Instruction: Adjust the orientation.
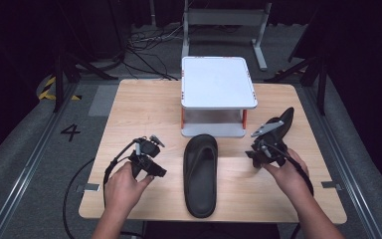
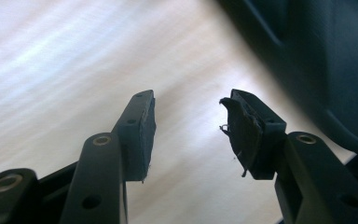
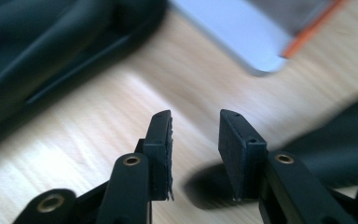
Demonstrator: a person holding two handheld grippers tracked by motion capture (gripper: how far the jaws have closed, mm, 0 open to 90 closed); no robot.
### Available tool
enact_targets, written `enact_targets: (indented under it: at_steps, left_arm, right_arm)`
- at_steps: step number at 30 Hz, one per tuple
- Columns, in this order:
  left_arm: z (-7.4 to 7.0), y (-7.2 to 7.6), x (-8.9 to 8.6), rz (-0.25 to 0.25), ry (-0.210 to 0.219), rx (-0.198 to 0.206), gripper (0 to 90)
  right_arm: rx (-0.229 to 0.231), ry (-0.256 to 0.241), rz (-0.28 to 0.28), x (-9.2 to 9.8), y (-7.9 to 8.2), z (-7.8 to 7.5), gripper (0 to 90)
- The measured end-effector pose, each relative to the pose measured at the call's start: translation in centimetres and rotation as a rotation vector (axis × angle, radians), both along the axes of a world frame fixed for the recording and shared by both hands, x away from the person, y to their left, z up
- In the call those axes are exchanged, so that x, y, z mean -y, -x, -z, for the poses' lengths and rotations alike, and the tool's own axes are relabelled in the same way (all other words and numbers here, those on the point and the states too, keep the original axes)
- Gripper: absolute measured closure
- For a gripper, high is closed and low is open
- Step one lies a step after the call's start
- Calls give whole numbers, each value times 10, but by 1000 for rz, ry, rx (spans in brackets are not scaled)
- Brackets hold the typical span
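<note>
A black slipper lies lengthwise in the middle of the wooden table, toe towards the front edge. A second black slipper rests tilted at the right, just beyond my right gripper. My left gripper hovers left of the middle slipper. In the left gripper view my left gripper is open over bare wood, with the slipper at the upper right. In the right gripper view my right gripper is open and holds nothing, with one slipper at the upper left and the other slipper at the right.
A white two-level stand with orange posts sits at the back centre of the table; its base appears in the right gripper view. Cables and a metal frame lie on the floor beyond the table.
</note>
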State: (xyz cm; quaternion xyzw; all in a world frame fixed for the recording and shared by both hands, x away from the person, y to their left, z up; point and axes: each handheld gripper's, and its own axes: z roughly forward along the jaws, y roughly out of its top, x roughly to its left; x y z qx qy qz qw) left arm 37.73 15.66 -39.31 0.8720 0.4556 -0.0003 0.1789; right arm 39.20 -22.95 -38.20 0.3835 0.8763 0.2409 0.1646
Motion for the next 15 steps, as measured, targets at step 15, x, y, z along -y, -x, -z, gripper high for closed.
enact_targets:
  at_steps: [15]
  left_arm:
    - [0, -5, -60, -70, 51, 97, 432]
  right_arm:
    - [73, -89, 140, 65, -7, -25, 622]
